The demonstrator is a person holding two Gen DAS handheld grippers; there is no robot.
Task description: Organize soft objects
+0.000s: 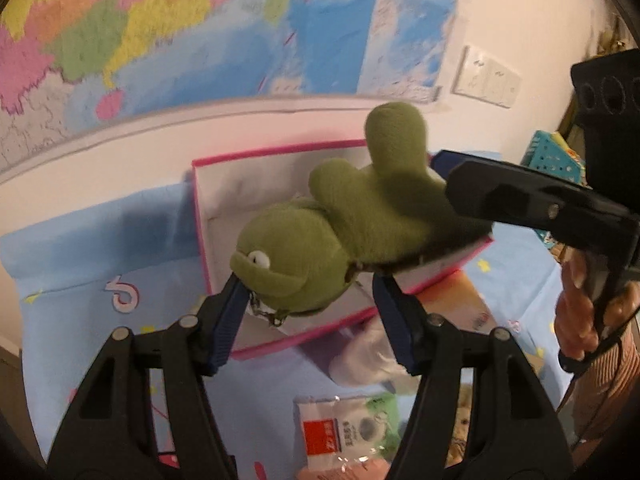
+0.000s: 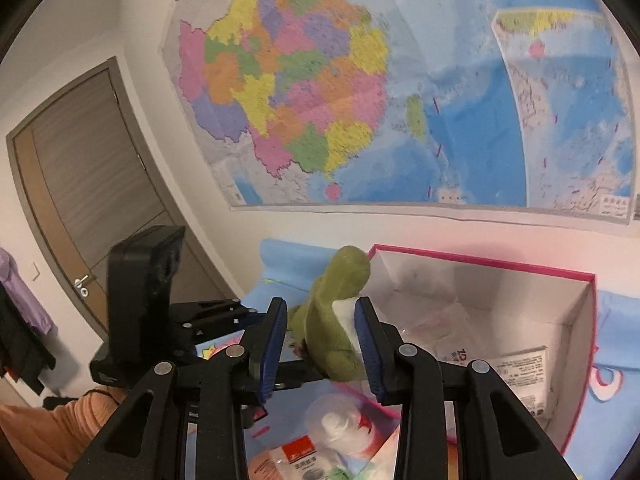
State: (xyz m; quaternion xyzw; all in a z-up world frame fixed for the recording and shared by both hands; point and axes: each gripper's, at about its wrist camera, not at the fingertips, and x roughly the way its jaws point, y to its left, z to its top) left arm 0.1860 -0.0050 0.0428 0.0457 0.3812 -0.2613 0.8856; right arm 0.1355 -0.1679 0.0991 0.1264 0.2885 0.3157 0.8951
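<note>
A green plush toy (image 1: 320,232) hangs in the air over an open box with a pink rim (image 1: 272,152). Its head, with one white eye, lies between the blue pads of my left gripper (image 1: 306,296), which is shut on it. A small metal chain dangles below the head. My right gripper (image 2: 320,328) is shut on the plush toy's (image 2: 332,320) other end, and a white tag presses against one pad. In the left wrist view that right gripper (image 1: 450,188) reaches in from the right. Two green limbs stick up.
The box (image 2: 480,260) sits on a blue printed sheet (image 1: 100,240) by the wall and holds plastic packets (image 2: 520,376). A red-labelled packet (image 1: 340,432) and a white soft item (image 1: 368,356) lie in front. A teal basket (image 1: 552,156) stands right, a door (image 2: 80,160) left. A person's hand (image 1: 576,312) grips the right tool.
</note>
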